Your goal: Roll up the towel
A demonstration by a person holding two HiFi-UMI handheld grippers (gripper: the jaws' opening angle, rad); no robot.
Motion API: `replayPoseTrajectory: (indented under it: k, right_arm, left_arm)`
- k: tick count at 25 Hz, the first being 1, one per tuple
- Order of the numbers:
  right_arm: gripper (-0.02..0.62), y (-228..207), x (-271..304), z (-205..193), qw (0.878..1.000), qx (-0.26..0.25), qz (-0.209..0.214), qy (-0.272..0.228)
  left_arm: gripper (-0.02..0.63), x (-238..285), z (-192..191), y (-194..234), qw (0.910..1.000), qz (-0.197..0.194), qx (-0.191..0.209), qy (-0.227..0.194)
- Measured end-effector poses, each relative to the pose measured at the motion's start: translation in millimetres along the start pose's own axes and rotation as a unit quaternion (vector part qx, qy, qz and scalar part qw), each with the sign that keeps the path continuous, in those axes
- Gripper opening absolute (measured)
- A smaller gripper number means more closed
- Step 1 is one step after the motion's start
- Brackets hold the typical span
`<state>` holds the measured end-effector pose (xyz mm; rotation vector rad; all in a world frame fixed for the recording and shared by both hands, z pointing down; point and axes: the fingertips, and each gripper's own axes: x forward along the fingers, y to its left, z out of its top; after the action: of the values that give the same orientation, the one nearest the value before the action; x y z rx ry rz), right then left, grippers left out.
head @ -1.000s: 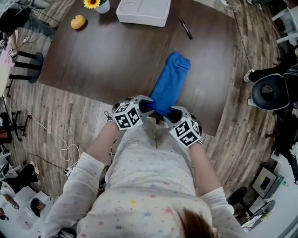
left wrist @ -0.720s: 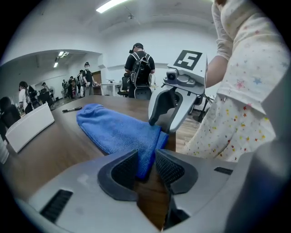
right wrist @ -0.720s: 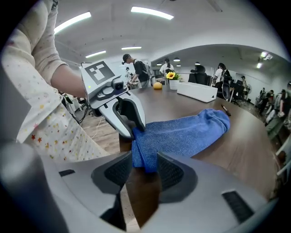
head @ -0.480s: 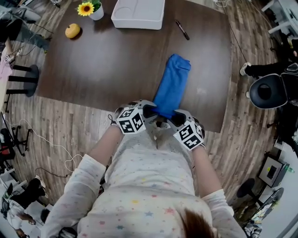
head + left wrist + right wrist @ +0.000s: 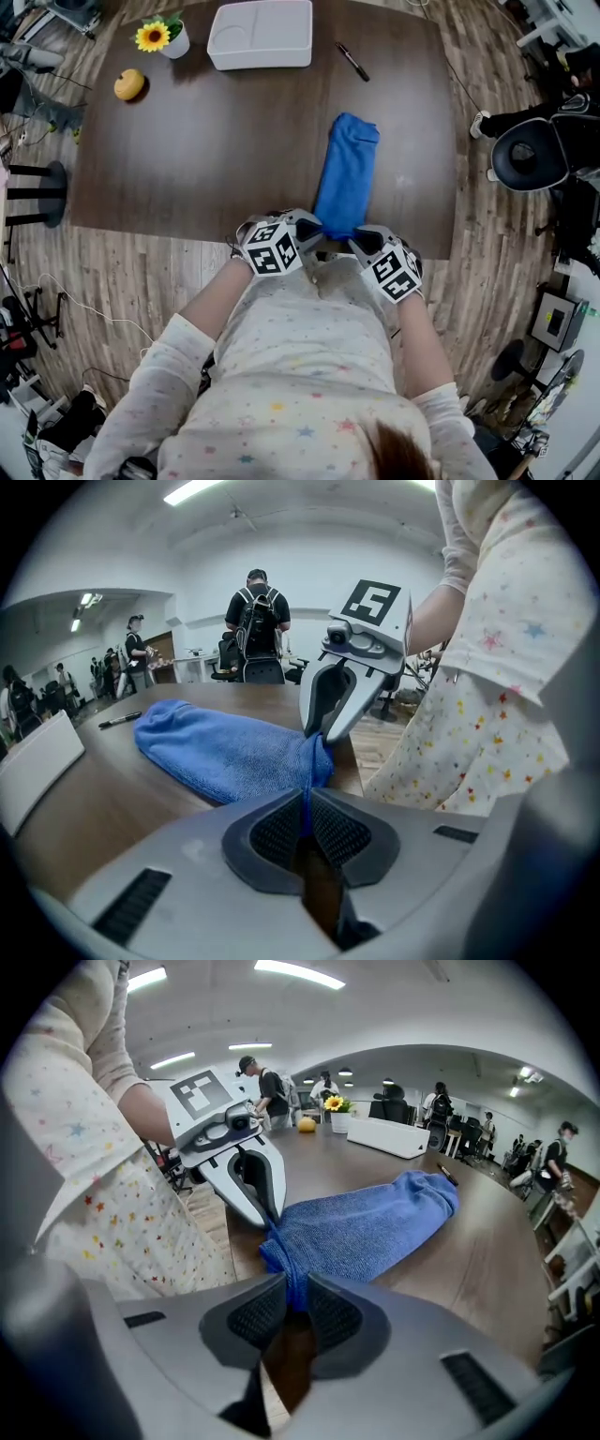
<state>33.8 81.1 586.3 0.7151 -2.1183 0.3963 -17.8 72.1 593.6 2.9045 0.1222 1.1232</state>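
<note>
- The blue towel (image 5: 347,173) lies as a long, folded strip on the dark wooden table (image 5: 206,141), right of the middle. It runs from the near edge away from the person (image 5: 300,375).
- Its far end is rounded and rests flat on the table, while its near end is gathered at the table's edge between the two tools.
- The left tool (image 5: 312,228) is clenched on the near left corner of the towel. Its jaws have just been closing, and a thin blue edge of cloth sits pinched between the pads.
- The right tool (image 5: 360,240) grasps the near right corner, with a thicker fold of the cloth pressed between its jaws.
- The two tools sit close together, tips angled down and toward each other, just in front of the person's body.
- At the far side of the table stand a white tray (image 5: 261,35) and a black pen (image 5: 352,62) to its right.
- A sunflower in a small pot (image 5: 157,38) and a yellow fruit (image 5: 129,84) are at the far left corner, well apart from the towel.
</note>
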Motion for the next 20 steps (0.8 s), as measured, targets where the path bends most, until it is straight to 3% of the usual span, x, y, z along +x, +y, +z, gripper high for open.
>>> replayPoseTrajectory:
  k: [9, 20]
  right_arm:
    - [0.060, 19.0, -15.2, -4.6, 0.997, 0.044, 0.055, 0.023]
    - [0.064, -29.2, -20.3, 21.1, 0.981, 0.179, 0.074, -0.026]
  left_arm:
    - [0.028, -11.9, 7.4, -27.3, 0.9969, -0.076, -0.021, -0.004]
    - [0.029, -22.4, 28.4, 32.3, 0.9971, -0.016, -0.067, -0.032]
